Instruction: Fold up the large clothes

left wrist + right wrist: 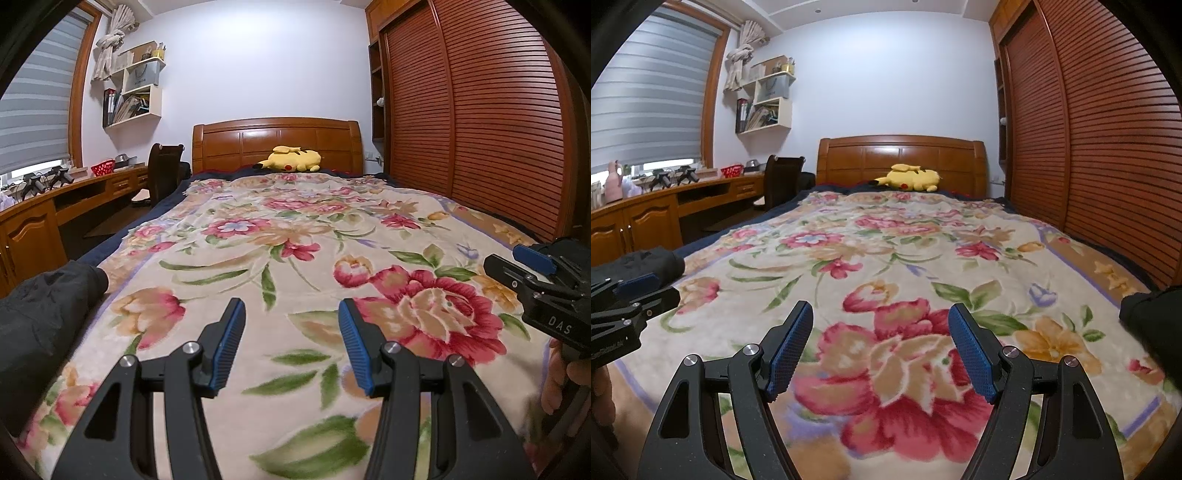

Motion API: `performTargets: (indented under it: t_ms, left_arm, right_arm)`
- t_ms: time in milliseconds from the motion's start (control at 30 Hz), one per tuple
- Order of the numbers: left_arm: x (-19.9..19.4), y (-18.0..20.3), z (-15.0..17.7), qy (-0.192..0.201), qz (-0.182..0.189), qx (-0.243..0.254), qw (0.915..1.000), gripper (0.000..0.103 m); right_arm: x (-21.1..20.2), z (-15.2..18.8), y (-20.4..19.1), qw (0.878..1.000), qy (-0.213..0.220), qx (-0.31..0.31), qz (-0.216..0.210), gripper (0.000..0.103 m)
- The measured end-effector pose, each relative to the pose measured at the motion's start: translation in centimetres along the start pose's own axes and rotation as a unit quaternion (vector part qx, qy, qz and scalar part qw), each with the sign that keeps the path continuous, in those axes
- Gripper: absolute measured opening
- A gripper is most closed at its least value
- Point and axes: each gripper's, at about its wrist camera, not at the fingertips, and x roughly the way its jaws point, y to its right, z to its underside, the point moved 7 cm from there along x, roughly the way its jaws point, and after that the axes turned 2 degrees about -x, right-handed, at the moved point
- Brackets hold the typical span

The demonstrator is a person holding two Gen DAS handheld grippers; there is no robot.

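Dark garment [44, 317] lies bunched at the left edge of the bed, on the floral blanket [280, 236], and by the look of it nothing is folded yet: it sits in a rumpled heap, not spread flat, so I judge the whole job is ahead. The left gripper [291, 325] hangs over the blanket with its jaws wide apart and nothing between them; the right gripper [881, 332] is likewise spread wide and empty, above the big red flower. Neither touches the cloth. The left view shows most of the heap beside it, running down the left side of the frame, and the right gripper off at the right edge. The right view shows only the heap's far end behind the left gripper, but it adds a second dark mass [1148, 317] at the right edge of the bed; whether that is another garment or a sleeve, I cannot tell.
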Motion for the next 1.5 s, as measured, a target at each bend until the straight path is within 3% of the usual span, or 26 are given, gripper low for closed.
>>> performTargets:
  t_ms: [1500]
  left_arm:
    - [-0.71,0.38,-0.52,0.01,-0.005,0.002,0.9999,0.052]
  right_arm:
    - [0.27,0.07,-0.01,1.0,0.003,-0.001,0.001,0.078]
